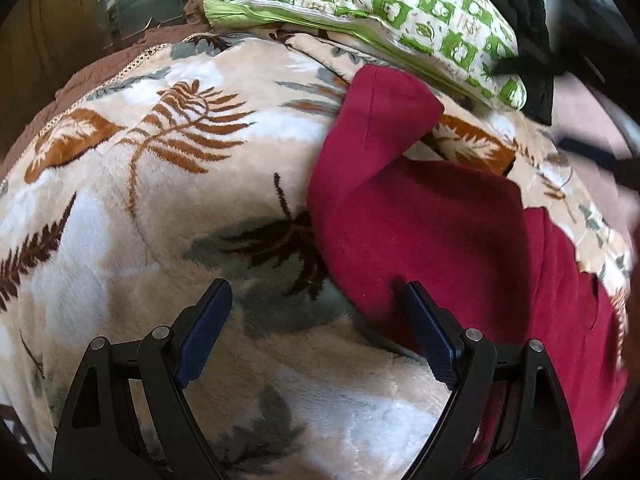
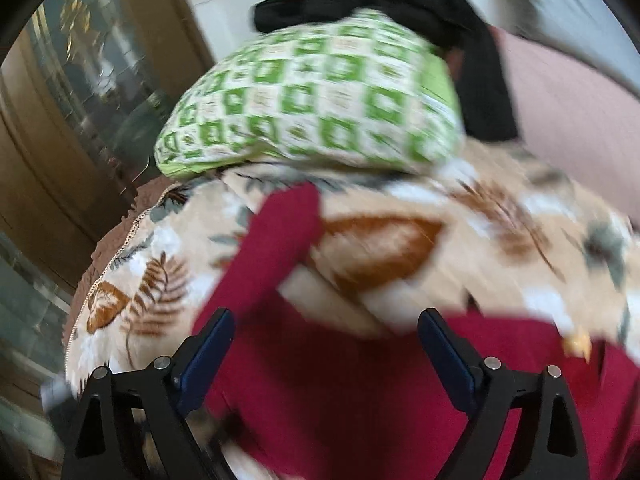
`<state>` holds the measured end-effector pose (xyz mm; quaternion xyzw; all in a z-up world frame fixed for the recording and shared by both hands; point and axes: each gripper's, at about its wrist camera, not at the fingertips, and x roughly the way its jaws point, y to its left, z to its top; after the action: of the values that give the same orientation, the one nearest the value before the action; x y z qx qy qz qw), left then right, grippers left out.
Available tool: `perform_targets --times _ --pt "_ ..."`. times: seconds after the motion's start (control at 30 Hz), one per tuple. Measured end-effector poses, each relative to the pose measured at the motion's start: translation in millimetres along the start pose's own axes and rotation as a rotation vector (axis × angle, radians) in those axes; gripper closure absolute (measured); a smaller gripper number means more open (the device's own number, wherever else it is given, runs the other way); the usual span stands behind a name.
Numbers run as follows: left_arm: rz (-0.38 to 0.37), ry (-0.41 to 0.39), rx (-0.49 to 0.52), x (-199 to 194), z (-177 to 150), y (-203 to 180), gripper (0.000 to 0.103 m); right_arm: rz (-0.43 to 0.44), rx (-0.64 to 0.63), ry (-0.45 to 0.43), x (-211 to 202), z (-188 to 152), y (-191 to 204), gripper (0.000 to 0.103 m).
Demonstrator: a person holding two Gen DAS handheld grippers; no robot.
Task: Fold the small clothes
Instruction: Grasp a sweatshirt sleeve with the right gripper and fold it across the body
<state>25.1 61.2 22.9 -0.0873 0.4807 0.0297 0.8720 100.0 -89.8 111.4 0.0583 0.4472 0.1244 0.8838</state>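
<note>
A dark red garment (image 1: 432,232) lies spread on a fleece blanket with a leaf print (image 1: 160,208); one sleeve or leg of it reaches up toward the pillow. My left gripper (image 1: 318,292) is open above the garment's left edge, its right finger over the red cloth, nothing between the pads. In the blurred right wrist view the same red garment (image 2: 360,392) fills the lower middle. My right gripper (image 2: 326,320) hangs open over it with nothing held.
A green-and-white checked pillow (image 1: 360,12) lies at the far side of the blanket, with a black garment (image 1: 524,40) draped behind it. A wooden cabinet with glass (image 2: 80,112) stands beyond the bed's left edge (image 1: 100,76).
</note>
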Motion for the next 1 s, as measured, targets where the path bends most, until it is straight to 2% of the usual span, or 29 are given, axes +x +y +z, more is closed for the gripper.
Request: perform_targets --times 0.1,0.17,0.2,0.3,0.33,0.4,0.43,0.47,0.53,0.57,0.63,0.73,0.77,0.83,0.93,0.97,1.0 --pt "0.003 0.001 -0.008 3 0 3 0.016 -0.003 -0.091 0.042 36 24 33 0.011" --pt "0.008 0.001 -0.016 4 2 6 0.016 0.001 -0.185 0.105 64 33 50 0.011" --pt "0.009 0.003 -0.021 5 3 7 0.016 -0.029 -0.23 0.144 84 37 60 0.011" --pt "0.02 -0.002 -0.034 8 5 9 0.016 -0.043 -0.248 0.223 121 40 67 0.011" --pt "0.028 -0.002 -0.029 9 5 8 0.016 -0.043 -0.243 0.246 134 39 68 0.015" --pt "0.043 -0.002 -0.008 10 6 5 0.016 -0.068 -0.251 0.302 157 33 68 0.042" --pt "0.046 -0.004 -0.004 10 6 4 0.016 -0.09 -0.262 0.302 162 29 67 0.055" --pt "0.044 -0.005 -0.006 10 6 5 0.016 -0.069 -0.25 0.276 157 29 67 0.063" --pt "0.027 -0.009 -0.027 8 7 8 0.016 0.002 -0.206 0.25 140 30 61 0.089" --pt "0.019 -0.016 -0.038 6 7 10 0.016 0.019 -0.19 0.221 125 30 57 0.093" --pt "0.004 -0.047 -0.066 -3 9 15 0.016 0.089 -0.146 0.141 80 27 40 0.094" --pt "-0.03 -0.158 -0.06 -29 10 15 0.015 0.109 -0.083 0.027 1 12 -7 0.094" --pt "-0.054 -0.19 -0.047 -37 9 12 0.015 0.097 -0.051 -0.02 -34 -1 -31 0.094" --pt "-0.091 -0.244 -0.006 -52 4 3 0.015 0.067 -0.003 -0.073 -75 -21 -61 0.094" --pt "-0.204 -0.253 0.086 -67 -4 -16 0.015 -0.012 0.051 -0.128 -137 -70 -110 0.094" --pt "-0.23 -0.259 0.11 -71 -8 -20 0.015 -0.086 0.073 -0.145 -150 -85 -127 0.094" --pt "-0.29 -0.255 0.153 -74 -11 -26 0.015 -0.167 0.097 -0.158 -159 -101 -142 0.094"
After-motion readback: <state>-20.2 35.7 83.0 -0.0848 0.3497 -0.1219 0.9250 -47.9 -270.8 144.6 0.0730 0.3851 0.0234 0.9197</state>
